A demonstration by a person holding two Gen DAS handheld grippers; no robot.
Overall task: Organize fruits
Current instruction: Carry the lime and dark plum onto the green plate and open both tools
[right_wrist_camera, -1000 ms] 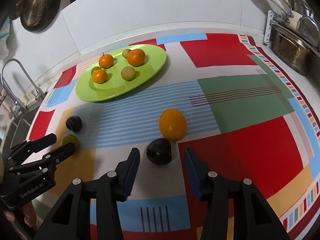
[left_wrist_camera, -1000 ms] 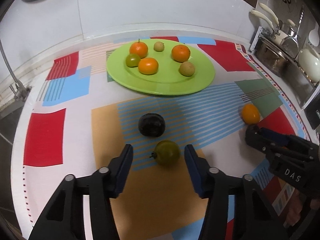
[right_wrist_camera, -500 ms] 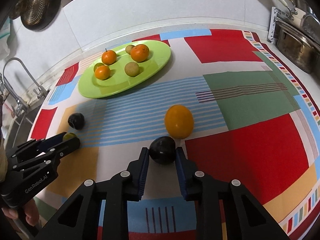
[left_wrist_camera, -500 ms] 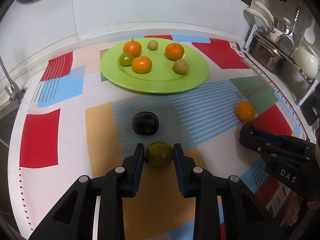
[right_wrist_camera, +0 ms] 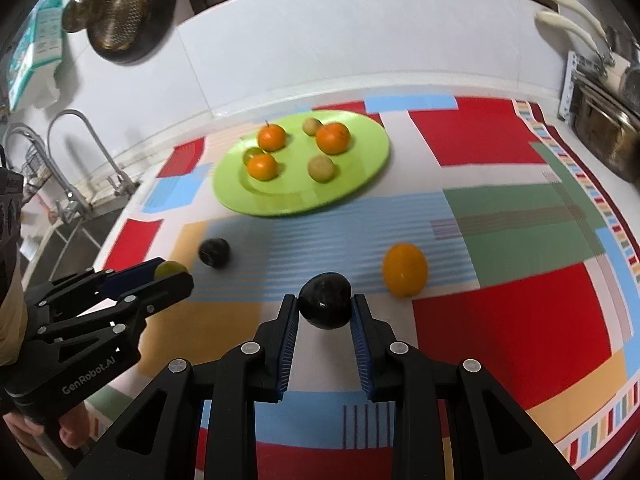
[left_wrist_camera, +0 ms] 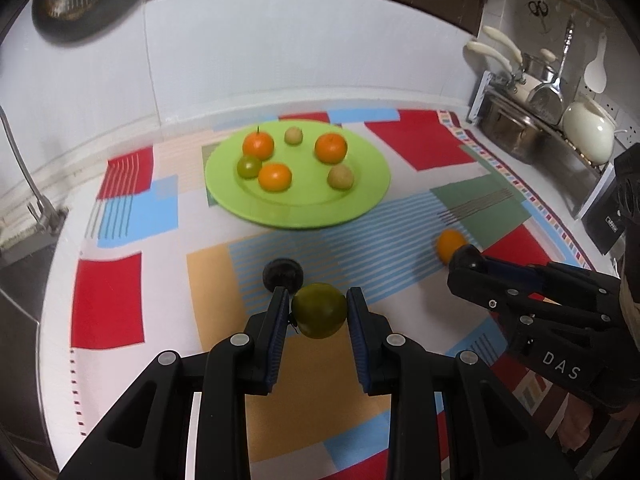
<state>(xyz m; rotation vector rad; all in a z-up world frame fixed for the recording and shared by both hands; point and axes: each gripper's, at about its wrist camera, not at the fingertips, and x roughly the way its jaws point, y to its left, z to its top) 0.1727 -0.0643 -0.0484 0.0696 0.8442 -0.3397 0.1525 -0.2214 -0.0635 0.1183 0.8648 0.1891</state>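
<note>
My left gripper [left_wrist_camera: 319, 306] is shut on a green fruit [left_wrist_camera: 319, 311] and holds it above the cloth; it also shows in the right wrist view [right_wrist_camera: 170, 269]. My right gripper [right_wrist_camera: 325, 310] is shut on a dark purple fruit [right_wrist_camera: 325, 306], lifted off the cloth. A green plate [left_wrist_camera: 372, 192] at the back holds three oranges, a green fruit and two pale fruits. A second dark fruit [left_wrist_camera: 282, 274] lies just beyond my left fingertips. A loose orange [right_wrist_camera: 404, 269] lies right of my right gripper.
A patterned cloth [right_wrist_camera: 520, 320] covers the counter. Pots and a kettle [left_wrist_camera: 588, 134] stand on a rack at the right. A sink with faucets [right_wrist_camera: 80, 152] is at the left. A white wall runs behind the plate.
Both grippers closed on their fruits, then lifted them off the cloth. The views rose and now look more across the counter.
</note>
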